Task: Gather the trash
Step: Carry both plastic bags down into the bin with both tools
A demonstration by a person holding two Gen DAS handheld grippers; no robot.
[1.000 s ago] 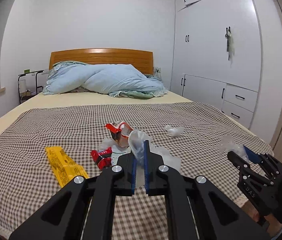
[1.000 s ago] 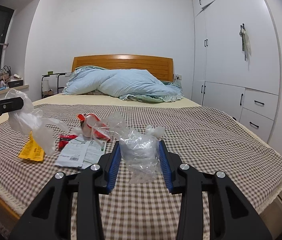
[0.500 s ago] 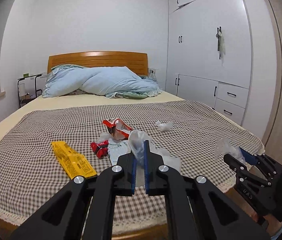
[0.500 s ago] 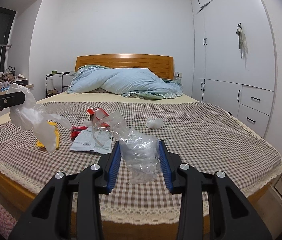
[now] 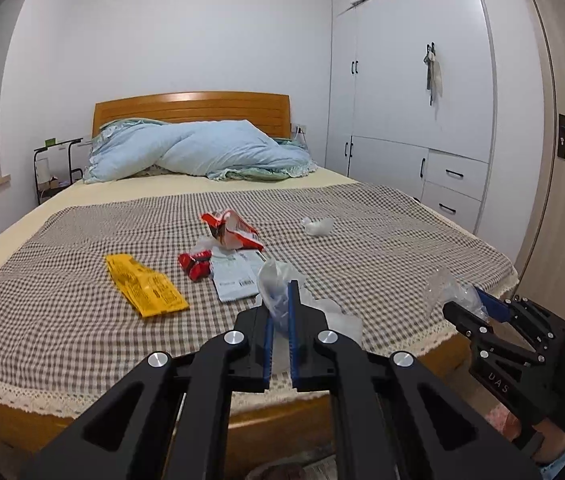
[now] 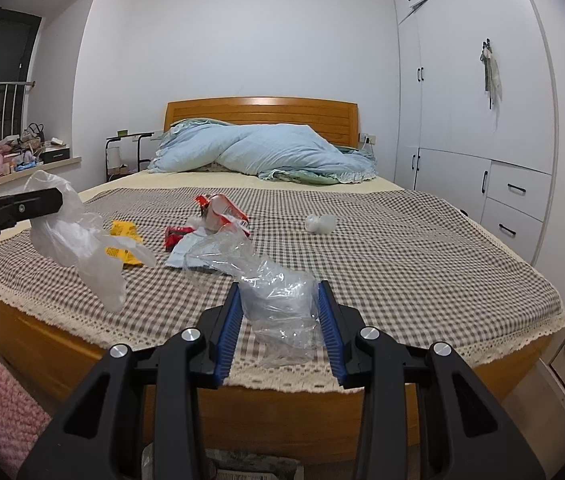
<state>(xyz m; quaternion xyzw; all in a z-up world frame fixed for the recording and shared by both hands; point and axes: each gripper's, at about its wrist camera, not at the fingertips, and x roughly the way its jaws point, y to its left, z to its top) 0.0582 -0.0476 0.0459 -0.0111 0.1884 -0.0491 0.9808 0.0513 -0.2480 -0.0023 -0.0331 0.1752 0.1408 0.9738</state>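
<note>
Nearest, off the bed's foot edge, the right gripper (image 6: 279, 322) stands part-open, clamping crumpled clear plastic wrap (image 6: 278, 304). It is light, springy and slippery, so it is best pinched mid-bunch. The left gripper (image 5: 279, 334), nearly closed, pinches a limp white plastic bag (image 6: 78, 240). Farther along the bed (image 5: 402, 248) lie a yellow packet (image 5: 144, 290) and a red snack bag (image 5: 234, 234).

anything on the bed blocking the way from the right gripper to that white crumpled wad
Nothing on the bed does: only bare checkered blanket lies before the white wad. But the right gripper is already shut on clear crumpled plastic.
</note>
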